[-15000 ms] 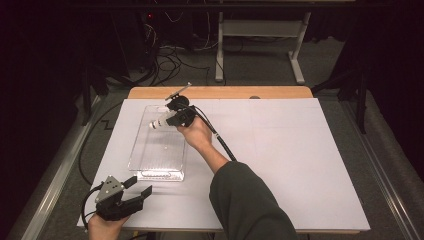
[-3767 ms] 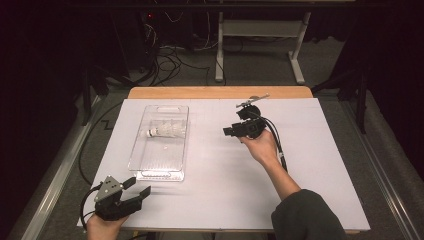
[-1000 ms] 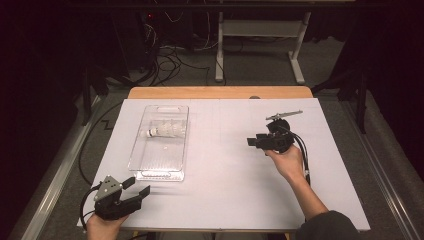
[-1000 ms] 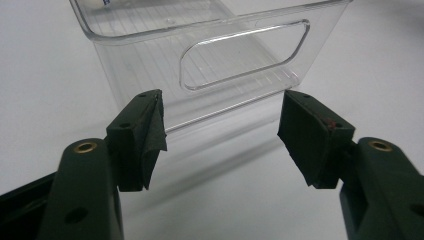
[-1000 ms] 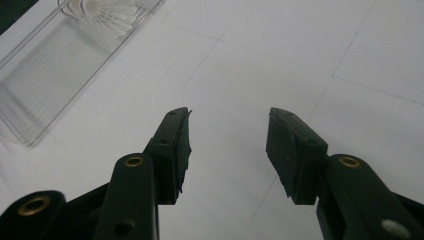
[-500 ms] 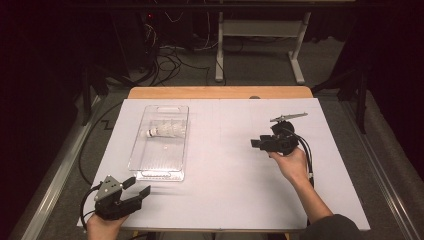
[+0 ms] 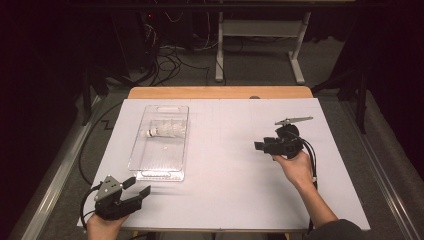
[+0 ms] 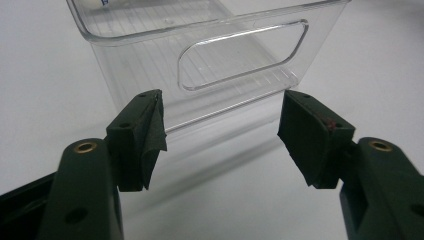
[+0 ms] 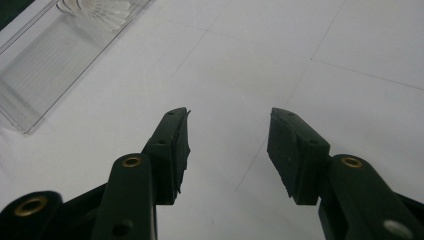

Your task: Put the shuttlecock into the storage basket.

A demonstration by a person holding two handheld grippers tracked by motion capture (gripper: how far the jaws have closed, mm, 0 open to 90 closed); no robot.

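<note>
A clear bin [image 7: 160, 150] holds a white shuttlecock [image 7: 165, 131] on white paper [image 7: 225, 165].

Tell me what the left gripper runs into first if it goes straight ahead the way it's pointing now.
Most likely the near end wall of the clear plastic bin, the one with the handle cutout. The left gripper has open jaws aimed at it, with bare white table between. The gap is hard to judge.

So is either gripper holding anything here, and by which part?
Nothing is held: the left gripper and right gripper are both open and empty. The shuttlecock lies in the clear bin.
</note>
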